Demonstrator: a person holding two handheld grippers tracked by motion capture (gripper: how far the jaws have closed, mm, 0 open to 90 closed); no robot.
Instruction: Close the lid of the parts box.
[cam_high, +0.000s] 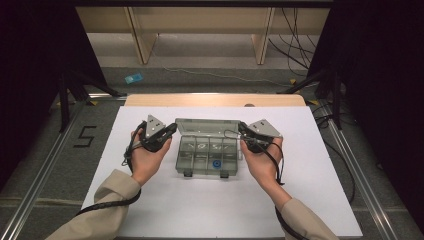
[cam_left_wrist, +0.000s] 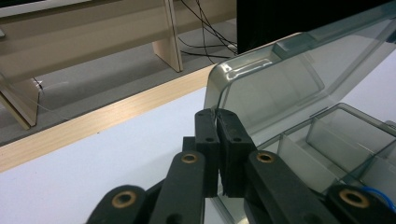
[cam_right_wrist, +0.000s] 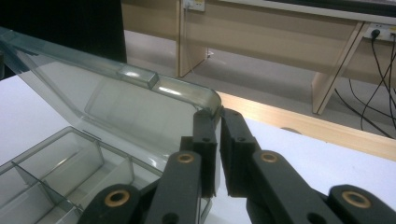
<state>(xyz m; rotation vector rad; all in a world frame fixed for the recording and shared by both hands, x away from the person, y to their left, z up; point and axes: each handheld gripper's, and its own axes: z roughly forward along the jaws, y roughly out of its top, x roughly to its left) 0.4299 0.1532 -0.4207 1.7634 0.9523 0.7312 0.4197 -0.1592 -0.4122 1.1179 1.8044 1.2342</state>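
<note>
A clear grey compartment box lies in the middle of the white table cover, its lid raised and tilted back. My left gripper is shut on the lid's left edge; in the left gripper view the black jaws pinch the lid rim. At the lid's right edge, my right gripper does the same, with its jaws clamped at the lid's rounded corner. The compartments hold small parts, among them a blue ring.
The white cover spreads over a wooden table. Beyond the table lie grey floor, wooden bench legs, cables, a small blue object and a "5" mark. Dark curtains flank both sides.
</note>
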